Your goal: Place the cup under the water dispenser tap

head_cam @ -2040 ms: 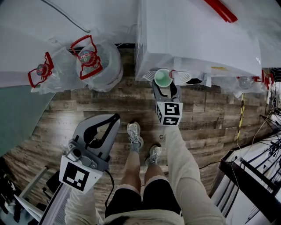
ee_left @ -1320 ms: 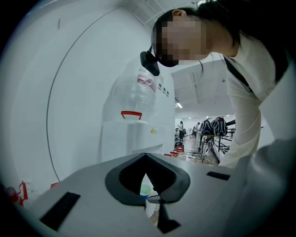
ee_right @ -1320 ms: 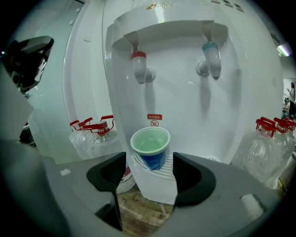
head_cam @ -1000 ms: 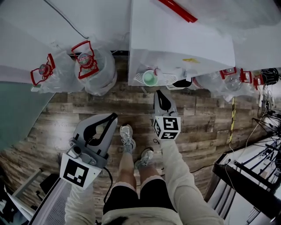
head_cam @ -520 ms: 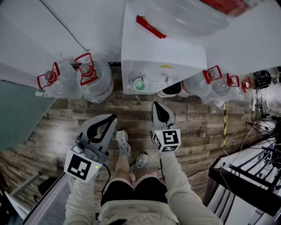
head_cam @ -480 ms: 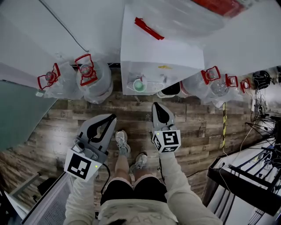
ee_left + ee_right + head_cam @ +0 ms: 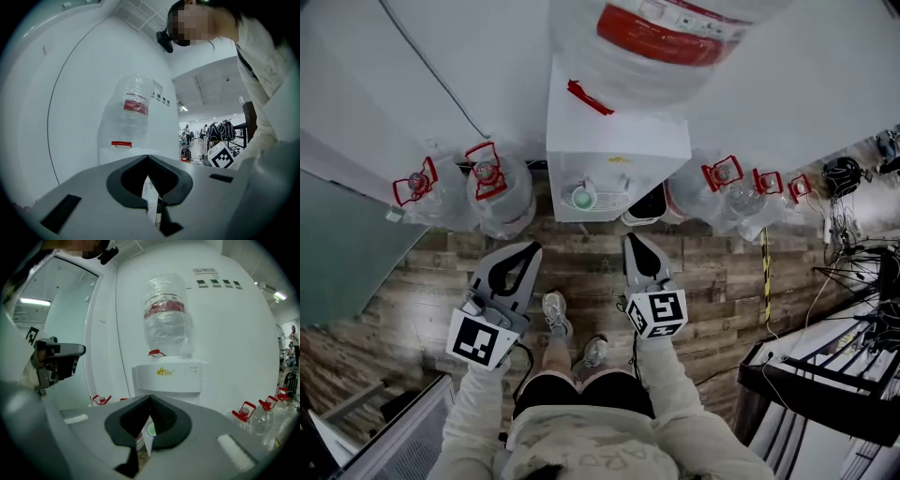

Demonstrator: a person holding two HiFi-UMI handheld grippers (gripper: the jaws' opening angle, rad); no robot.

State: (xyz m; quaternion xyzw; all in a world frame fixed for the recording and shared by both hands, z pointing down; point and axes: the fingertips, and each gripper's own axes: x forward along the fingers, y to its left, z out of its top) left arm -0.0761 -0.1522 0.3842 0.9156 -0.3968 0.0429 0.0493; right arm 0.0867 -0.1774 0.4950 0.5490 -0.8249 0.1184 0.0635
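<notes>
— Whereabouts of the cup (image 7: 580,197)?

— On the drip tray (image 7: 615,199) of the water dispenser (image 7: 614,141), upright, green inside showing. Right below the dispenser's tap (image 7: 587,186) on the person's left side. Standing free, touched by nothing.

— And the right gripper (image 7: 630,238)?

— Closed tight, tips together, nothing between them. Held out in front of the dispenser, well clear of the tray, pointing toward it. In the right gripper view, a glimpse of the cup's rim just past the closed jaws.

— And the left gripper (image 7: 533,246)?

— Closed too, and empty. Also in front of the dispenser, off toward the person's left of it, roughly as far from it as the other one.

— Anything else around the dispenser?

— On top of it, a large water bottle (image 7: 675,28) with a red label, neck down. On the wood floor (image 7: 722,272), spare bottles (image 7: 502,192) with red handles, flanking the dispenser on both sides. In front of the dispenser, the person's shoes (image 7: 555,314), flat on the planks.
</notes>
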